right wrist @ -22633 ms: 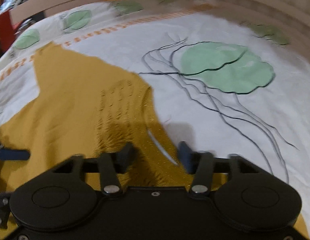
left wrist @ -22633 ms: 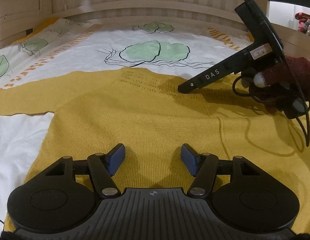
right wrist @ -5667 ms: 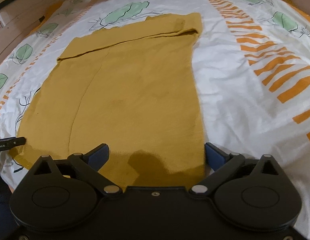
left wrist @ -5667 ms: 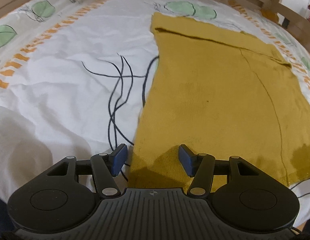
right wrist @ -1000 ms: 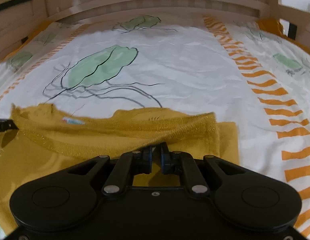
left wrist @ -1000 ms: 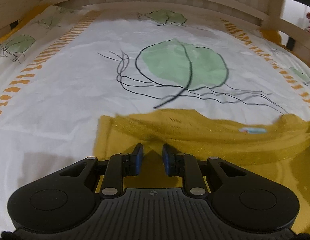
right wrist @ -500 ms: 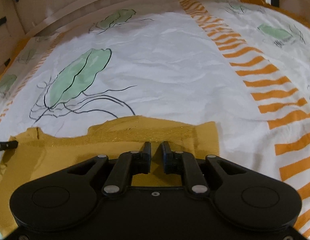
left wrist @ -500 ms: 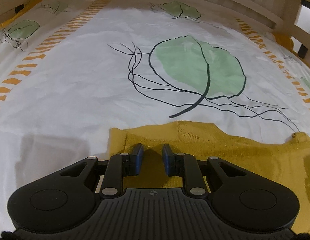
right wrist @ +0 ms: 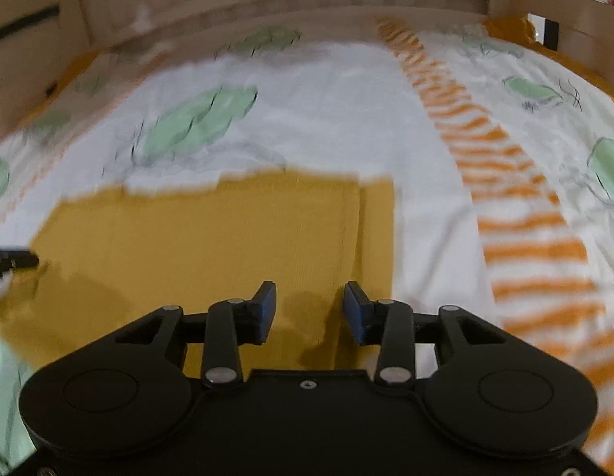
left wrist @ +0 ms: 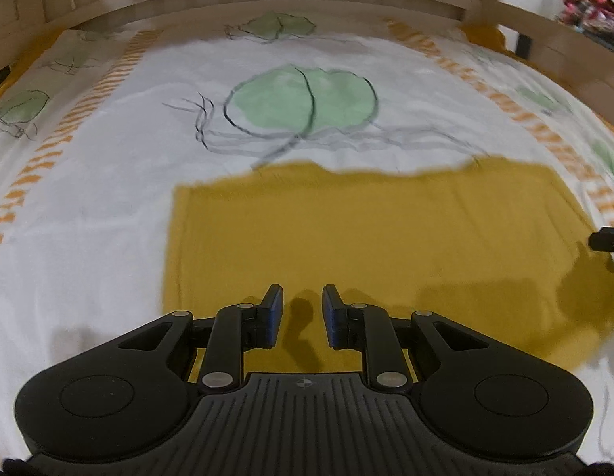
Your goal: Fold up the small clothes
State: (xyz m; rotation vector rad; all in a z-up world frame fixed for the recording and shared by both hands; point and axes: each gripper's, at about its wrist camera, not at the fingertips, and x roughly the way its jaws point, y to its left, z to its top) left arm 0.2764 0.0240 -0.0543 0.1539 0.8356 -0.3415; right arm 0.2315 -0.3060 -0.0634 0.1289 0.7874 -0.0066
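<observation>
Now that both grippers have let go, your mustard knit sweater [left wrist: 370, 246] lies flat on the bedsheet [left wrist: 108, 182] as a doubled rectangle, its far edge just short of the green leaf print [left wrist: 299, 99]. Half a second ago each pair of fingers was pinched shut on that folded edge. Your left gripper [left wrist: 303, 309] now shows a narrow gap, holding nothing; your right gripper [right wrist: 308, 309] stands wider apart, also empty, above the sweater's right edge. Judgement: this fold is placed; another fold or smoothing may follow. Both views are motion-blurred.
</observation>
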